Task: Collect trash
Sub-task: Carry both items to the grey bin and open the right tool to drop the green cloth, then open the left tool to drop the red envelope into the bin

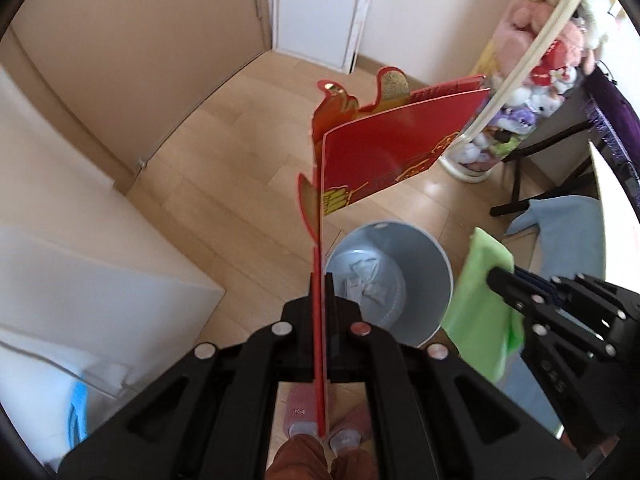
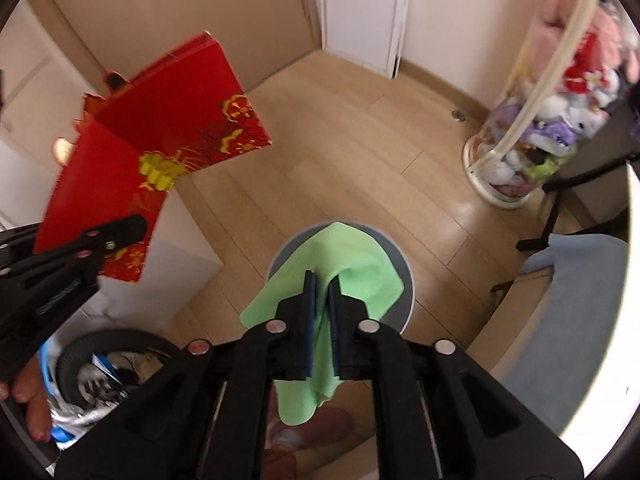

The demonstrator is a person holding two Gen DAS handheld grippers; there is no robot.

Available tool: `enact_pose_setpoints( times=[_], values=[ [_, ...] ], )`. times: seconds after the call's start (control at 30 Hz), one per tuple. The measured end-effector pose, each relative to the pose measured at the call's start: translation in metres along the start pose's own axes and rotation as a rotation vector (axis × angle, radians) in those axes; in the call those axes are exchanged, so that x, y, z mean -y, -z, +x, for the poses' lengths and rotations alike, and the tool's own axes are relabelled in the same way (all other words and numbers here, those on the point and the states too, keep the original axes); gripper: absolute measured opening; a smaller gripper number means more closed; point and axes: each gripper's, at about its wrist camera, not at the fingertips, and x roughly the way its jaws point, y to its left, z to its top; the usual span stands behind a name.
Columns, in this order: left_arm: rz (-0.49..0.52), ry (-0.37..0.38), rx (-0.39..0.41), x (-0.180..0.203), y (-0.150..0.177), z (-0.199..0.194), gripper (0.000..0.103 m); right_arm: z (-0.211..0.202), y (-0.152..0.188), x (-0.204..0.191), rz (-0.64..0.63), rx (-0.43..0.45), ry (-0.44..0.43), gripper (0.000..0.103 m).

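My left gripper [image 1: 320, 280] is shut on a red flattened gift box with gold print [image 1: 384, 148], held edge-on in the air just left of the grey bin [image 1: 436, 264]. The bin stands on the wood floor and holds crumpled white paper [image 1: 366, 282]. My right gripper [image 2: 322, 280] is shut on a green cloth [image 2: 352, 260], which hangs over the bin's rim [image 2: 408, 304] and hides its opening. The red box [image 2: 160, 136] and left gripper [image 2: 134, 226] show at left in the right wrist view. The right gripper [image 1: 494, 276] and green cloth [image 1: 480, 312] show at right in the left wrist view.
A white cabinet [image 1: 80, 272] stands at left. A clear tube of plush toys [image 2: 532, 120] stands at right. A blue cloth [image 2: 576, 304] lies by a white round table edge [image 2: 628, 280]. A black stand [image 1: 536, 168] sits behind. A black bin with clutter [image 2: 108, 364] is lower left.
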Motion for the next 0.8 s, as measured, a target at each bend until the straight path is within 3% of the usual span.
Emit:
enact_pose_setpoints(
  times=[0.03,0.07,0.1,0.17,0.67,0.7,0.8],
  values=[
    [-0.010,0.001,-0.005,-0.003,0.003,0.003,0.002,0.007,0.000,-0.002,-0.005,-0.012,-0.004,0.014],
    [-0.019,0.003,-0.011,-0.003,0.005,0.005,0.002,0.013,0.001,-0.002,-0.007,-0.019,-0.005,0.024],
    [-0.027,0.004,-0.015,-0.004,0.007,0.006,0.002,0.015,0.001,-0.002,-0.008,-0.019,-0.003,0.041],
    [-0.037,0.008,-0.022,-0.003,0.010,0.008,0.002,0.015,0.003,-0.001,-0.009,-0.003,0.011,0.060],
    [0.036,0.060,-0.034,0.043,0.022,0.019,0.002,-0.021,0.029,0.053,0.117,0.031,0.056,0.061],
    [0.041,0.057,-0.036,0.047,0.022,0.021,0.006,-0.021,0.032,0.056,0.121,0.029,0.057,0.061],
    [0.073,0.067,-0.075,0.060,0.022,0.030,0.007,-0.022,0.038,0.066,0.131,0.029,0.060,0.061]
  ],
)
